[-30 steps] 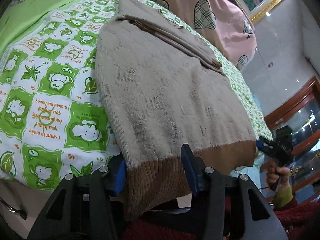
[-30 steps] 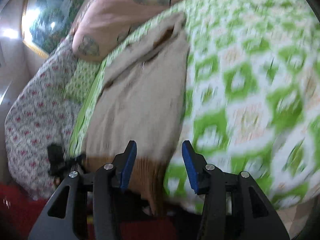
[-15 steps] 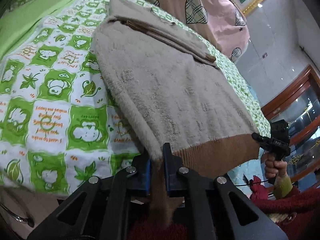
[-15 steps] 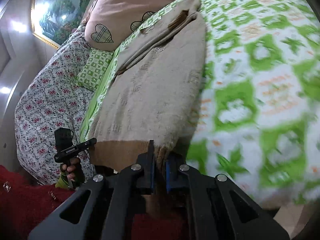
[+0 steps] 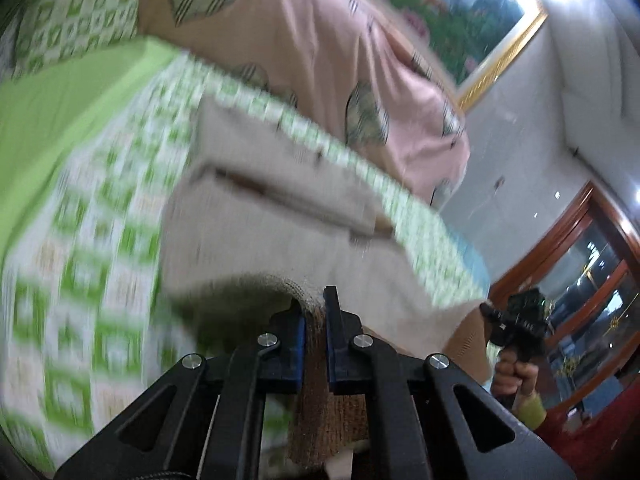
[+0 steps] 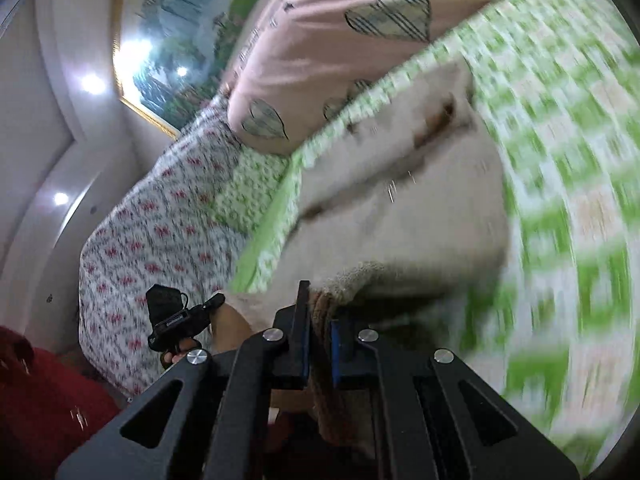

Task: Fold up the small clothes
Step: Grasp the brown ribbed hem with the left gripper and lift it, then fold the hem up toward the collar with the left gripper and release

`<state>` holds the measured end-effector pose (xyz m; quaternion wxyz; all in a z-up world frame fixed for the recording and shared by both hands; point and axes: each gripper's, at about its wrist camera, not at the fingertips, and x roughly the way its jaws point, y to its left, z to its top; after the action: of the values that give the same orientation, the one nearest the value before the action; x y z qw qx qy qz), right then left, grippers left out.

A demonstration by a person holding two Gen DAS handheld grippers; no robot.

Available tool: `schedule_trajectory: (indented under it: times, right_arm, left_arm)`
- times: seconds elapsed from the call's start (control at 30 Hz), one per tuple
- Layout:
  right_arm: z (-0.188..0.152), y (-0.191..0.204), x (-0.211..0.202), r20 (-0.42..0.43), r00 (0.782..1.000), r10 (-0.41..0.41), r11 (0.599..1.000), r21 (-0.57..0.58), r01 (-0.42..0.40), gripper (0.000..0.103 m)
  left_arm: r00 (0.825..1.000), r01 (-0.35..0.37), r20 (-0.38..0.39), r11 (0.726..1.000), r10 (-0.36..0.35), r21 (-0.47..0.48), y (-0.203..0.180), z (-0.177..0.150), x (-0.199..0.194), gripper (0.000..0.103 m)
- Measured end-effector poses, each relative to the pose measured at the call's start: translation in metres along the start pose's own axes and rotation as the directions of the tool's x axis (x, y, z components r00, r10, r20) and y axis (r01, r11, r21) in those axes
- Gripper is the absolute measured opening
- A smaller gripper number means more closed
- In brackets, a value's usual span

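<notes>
A beige knit sweater [image 5: 260,232] with a brown ribbed hem lies on the green-and-white patterned bedsheet [image 5: 80,240], its sleeves folded across the far end. My left gripper [image 5: 314,320] is shut on the brown hem at its left corner and holds it lifted off the bed. My right gripper [image 6: 318,312] is shut on the hem's right corner, also lifted; the sweater [image 6: 400,220] arches up from the sheet [image 6: 560,200]. Each gripper shows in the other's view, the right one [image 5: 516,320] and the left one [image 6: 180,316]. Both views are motion-blurred.
A pink pillow with plaid hearts [image 5: 320,40] lies at the head of the bed beyond the sweater. A floral quilt [image 6: 160,240] sits at the left side. A framed painting [image 5: 460,20] hangs on the wall. A wooden cabinet [image 5: 592,260] stands at right.
Both grippers closed on the hem corners, then lifted the hem and carried it forward toward the sweater's far end. The views now tilt up toward the pillow and wall.
</notes>
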<state>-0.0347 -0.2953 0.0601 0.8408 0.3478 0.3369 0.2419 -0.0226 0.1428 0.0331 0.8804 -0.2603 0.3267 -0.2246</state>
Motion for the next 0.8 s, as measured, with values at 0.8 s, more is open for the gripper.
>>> schedule_trajectory:
  times: [0.8]
  right_arm:
    - [0.217,-0.132,0.176,0.0,0.945,-0.327,0.94,0.101,0.325,0.01]
  left_arm:
    - [0.974,-0.222,-0.057,0.972,0.218,-0.078,0.107,0.195,0.24,0.007]
